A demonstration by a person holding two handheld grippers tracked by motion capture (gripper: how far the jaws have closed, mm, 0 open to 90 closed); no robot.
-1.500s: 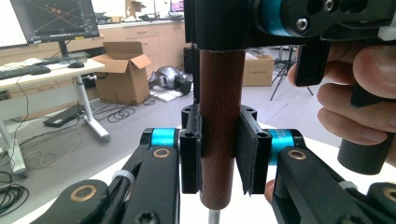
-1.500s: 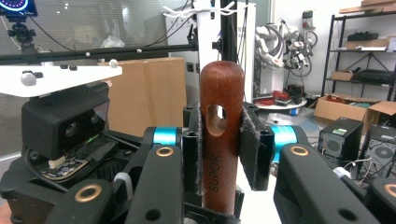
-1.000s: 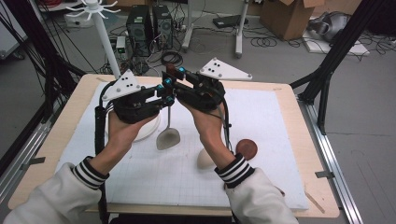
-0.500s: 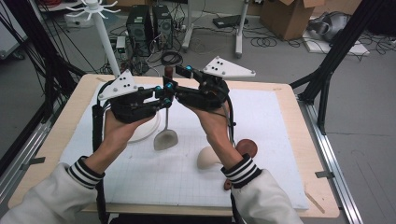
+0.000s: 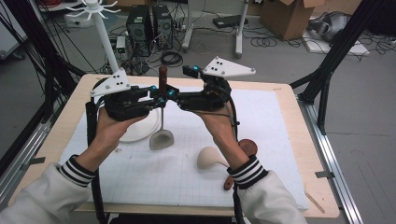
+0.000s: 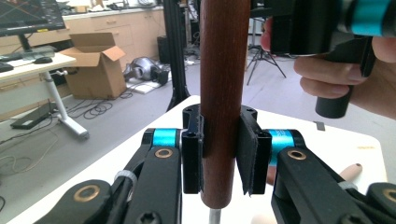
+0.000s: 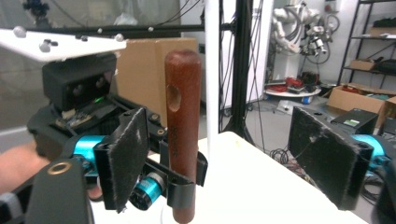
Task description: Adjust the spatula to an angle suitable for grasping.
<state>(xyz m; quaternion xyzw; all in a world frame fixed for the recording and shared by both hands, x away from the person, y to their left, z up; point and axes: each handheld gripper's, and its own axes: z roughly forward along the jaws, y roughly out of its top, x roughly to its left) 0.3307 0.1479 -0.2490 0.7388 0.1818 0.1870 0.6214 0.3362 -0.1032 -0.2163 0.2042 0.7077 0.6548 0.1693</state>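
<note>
A utensil with a brown wooden handle (image 5: pixel 163 77) and a thin metal shaft hangs upright, its pale head (image 5: pixel 161 139) just above the white mat. My left gripper (image 5: pixel 158 97) is shut on the handle (image 6: pixel 223 93), both pads pressed against it. My right gripper (image 5: pixel 173 96) faces it from the right. Its jaws have just been opening and now stand wide. The handle (image 7: pixel 183 126) rises between the right gripper's (image 7: pixel 226 158) pads (image 7: pixel 126 154) without touching them.
A white plate (image 5: pixel 140 129) lies under the left hand. A beige spoon (image 5: pixel 210 157) and a dark wooden spoon (image 5: pixel 246 148) lie by the right forearm. The gridded mat (image 5: pixel 271 121) covers the wooden table (image 5: pixel 310 158). A white rack (image 5: pixel 100 28) stands behind.
The right gripper's jaws have spread apart off the handle. The left gripper keeps its hold, and both hands stay about where they were.
</note>
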